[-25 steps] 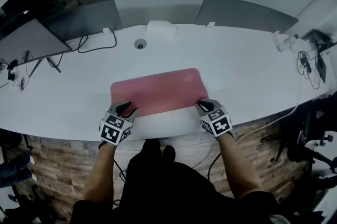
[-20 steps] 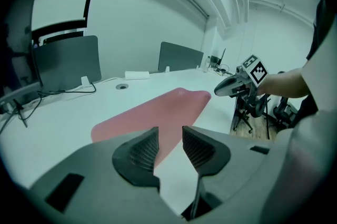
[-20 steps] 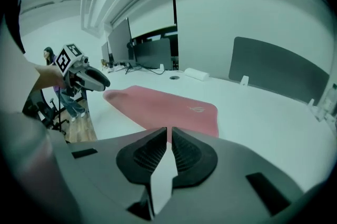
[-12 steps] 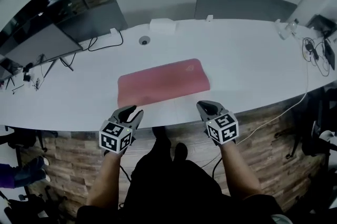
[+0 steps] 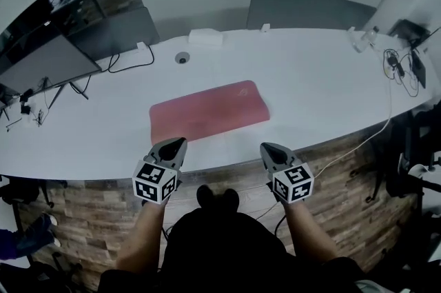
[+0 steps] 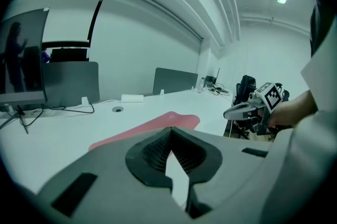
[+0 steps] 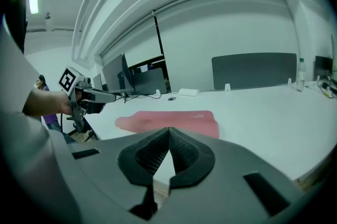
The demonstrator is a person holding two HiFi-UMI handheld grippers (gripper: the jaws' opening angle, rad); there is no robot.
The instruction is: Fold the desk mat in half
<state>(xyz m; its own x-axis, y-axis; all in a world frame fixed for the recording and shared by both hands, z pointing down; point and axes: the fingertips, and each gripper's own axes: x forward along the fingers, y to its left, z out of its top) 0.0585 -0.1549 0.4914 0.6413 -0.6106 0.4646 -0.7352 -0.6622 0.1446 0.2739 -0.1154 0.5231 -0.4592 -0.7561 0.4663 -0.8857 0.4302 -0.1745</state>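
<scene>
We held our left gripper at the near edge of the white desk, jaws together on nothing. The pink desk mat lay flat beyond, apparently folded already, so our right gripper likewise hung closed and empty.

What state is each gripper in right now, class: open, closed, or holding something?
Left gripper: closed, holding nothing, apart from the pink desk mat.
Right gripper: closed, holding nothing.
</scene>
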